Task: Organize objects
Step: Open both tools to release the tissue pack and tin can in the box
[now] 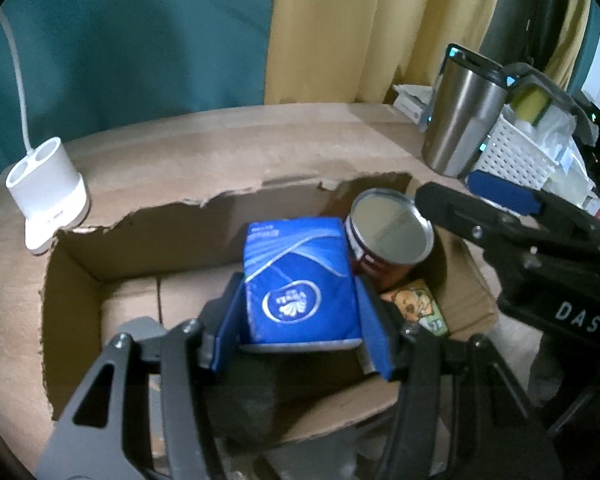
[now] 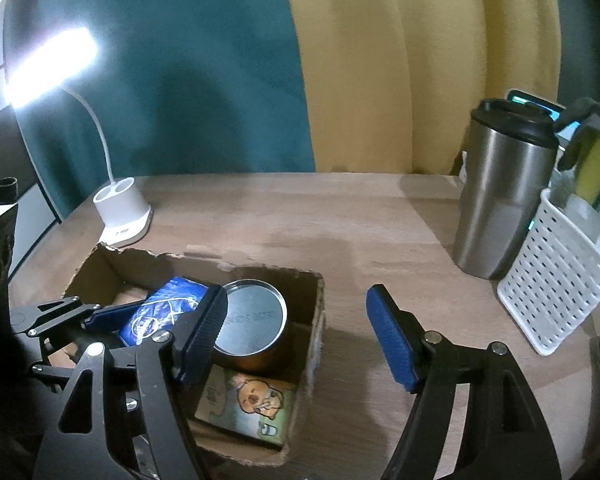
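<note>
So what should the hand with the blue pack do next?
Probably lower the blue pack onto the box floor beside the can, then let go. The left gripper grips it above the bare floor, and the right gripper is open and empty.

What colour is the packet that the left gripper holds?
The packet is blue with white curved lines and an oval logo; the left wrist view shows it best.

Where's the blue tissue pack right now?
The blue tissue pack is clamped in the left tongs over the open cardboard box, just left of the can in the left wrist view; the right tongs stand open beside it.
</note>
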